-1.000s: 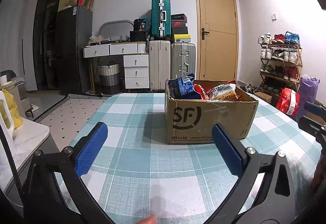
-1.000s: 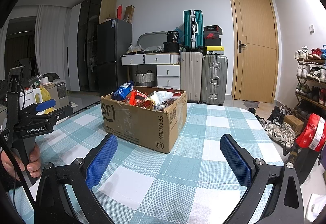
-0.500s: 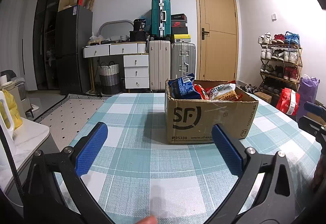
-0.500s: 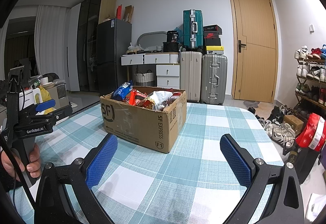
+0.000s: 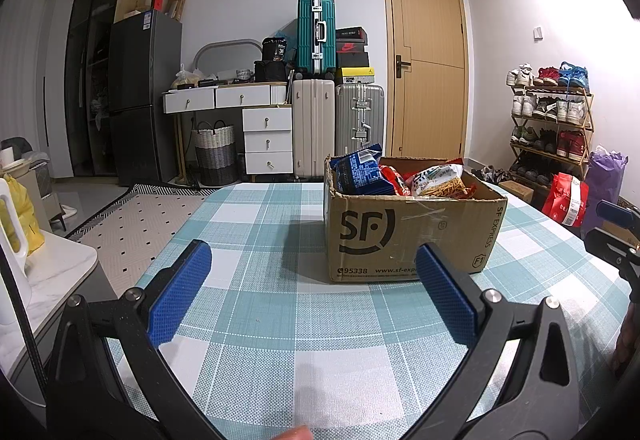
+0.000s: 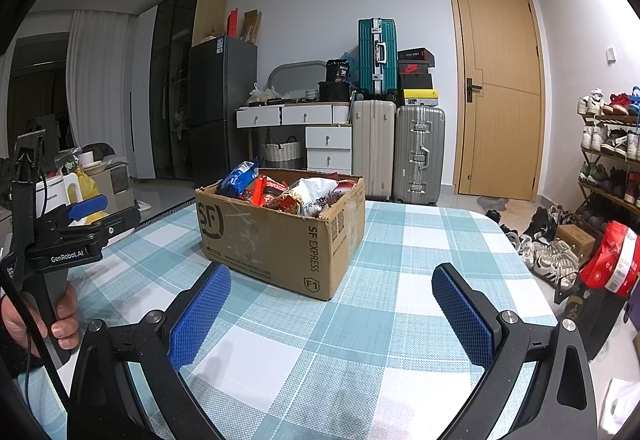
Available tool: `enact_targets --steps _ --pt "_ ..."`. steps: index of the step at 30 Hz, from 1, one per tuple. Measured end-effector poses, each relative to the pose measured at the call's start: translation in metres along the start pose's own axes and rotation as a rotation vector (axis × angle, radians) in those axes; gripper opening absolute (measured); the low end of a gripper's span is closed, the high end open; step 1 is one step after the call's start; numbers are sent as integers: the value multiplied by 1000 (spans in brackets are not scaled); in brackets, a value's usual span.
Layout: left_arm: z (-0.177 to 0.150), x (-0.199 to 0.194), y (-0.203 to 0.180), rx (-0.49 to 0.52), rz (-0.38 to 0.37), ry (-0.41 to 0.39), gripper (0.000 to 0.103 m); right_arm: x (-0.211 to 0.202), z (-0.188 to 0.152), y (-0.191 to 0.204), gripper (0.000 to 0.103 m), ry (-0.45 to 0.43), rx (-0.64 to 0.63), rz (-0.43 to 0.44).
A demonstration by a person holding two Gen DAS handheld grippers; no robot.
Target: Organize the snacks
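Nearest to me, my left gripper (image 5: 310,294) hangs over the table with its blue pads spread wide and nothing between them. My right gripper (image 6: 332,310) is the same: fingers wide apart, empty, above the checked tablecloth (image 6: 384,324).

Ahead of both sits the cardboard box (image 5: 408,232), upright on the cloth, its open top facing up. From the left wrist view its long side with the printed logo faces me, so its long axis runs left to right; from the right wrist view a corner points at me. Snack bags (image 6: 292,192) fill it, a blue bag (image 5: 358,174) standing tallest at the left end.

Beyond the table I see suitcases (image 5: 338,128), white drawers (image 5: 268,140), a dark fridge (image 5: 140,96), a wooden door (image 5: 426,68) and a shoe rack (image 5: 550,124).
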State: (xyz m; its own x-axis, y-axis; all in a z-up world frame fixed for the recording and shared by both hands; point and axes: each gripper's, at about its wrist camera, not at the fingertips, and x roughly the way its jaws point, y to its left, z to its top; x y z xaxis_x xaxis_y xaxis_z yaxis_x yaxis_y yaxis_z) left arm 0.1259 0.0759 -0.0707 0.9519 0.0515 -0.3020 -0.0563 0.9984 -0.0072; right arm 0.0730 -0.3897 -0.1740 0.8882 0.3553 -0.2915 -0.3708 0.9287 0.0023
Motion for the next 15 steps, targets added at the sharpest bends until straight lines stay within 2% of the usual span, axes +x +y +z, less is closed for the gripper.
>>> enact_targets --steps 15 --pt "-1 2 -1 -1 2 3 102 1 -1 0 102 3 2 -2"
